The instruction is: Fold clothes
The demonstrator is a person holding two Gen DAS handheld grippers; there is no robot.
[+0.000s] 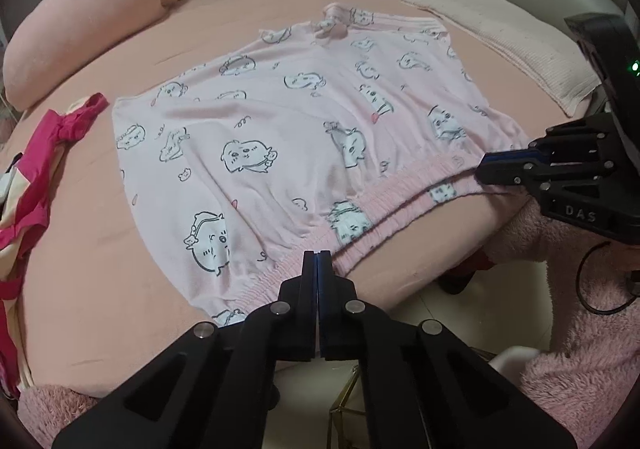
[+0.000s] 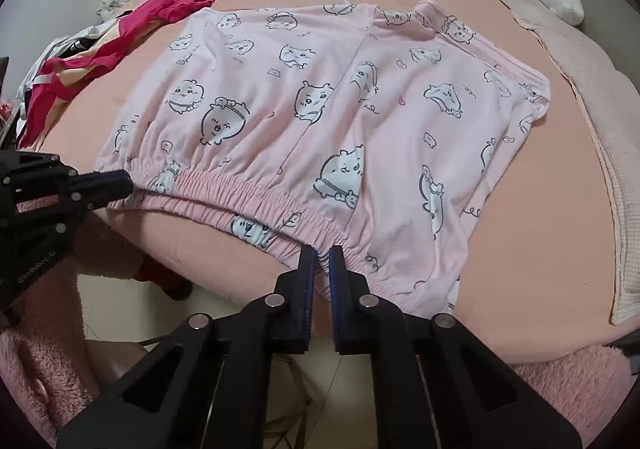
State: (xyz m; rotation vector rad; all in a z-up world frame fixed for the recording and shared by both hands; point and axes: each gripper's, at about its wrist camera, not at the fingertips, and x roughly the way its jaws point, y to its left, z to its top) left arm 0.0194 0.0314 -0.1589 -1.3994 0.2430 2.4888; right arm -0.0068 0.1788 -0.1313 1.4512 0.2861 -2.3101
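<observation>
Pale pink pyjama shorts (image 1: 288, 129) with cartoon animal prints lie spread flat on the pink bed, elastic waistband (image 1: 384, 189) at the near edge. They also show in the right wrist view (image 2: 320, 117). My left gripper (image 1: 318, 254) is shut on the waistband near its left end. It shows from the side in the right wrist view (image 2: 120, 181). My right gripper (image 2: 320, 249) has its jaws a little apart with a fold of the waistband (image 2: 260, 201) between them. It shows in the left wrist view (image 1: 486, 169) at the waistband's right end.
Magenta clothes (image 1: 36, 185) lie in a heap left of the shorts; they also show in the right wrist view (image 2: 104, 49). A pink pillow (image 1: 92, 29) lies at the far left and a beige blanket (image 1: 500, 33) along the right. Fluffy pink sleeves and floor lie below the bed edge (image 1: 420, 265).
</observation>
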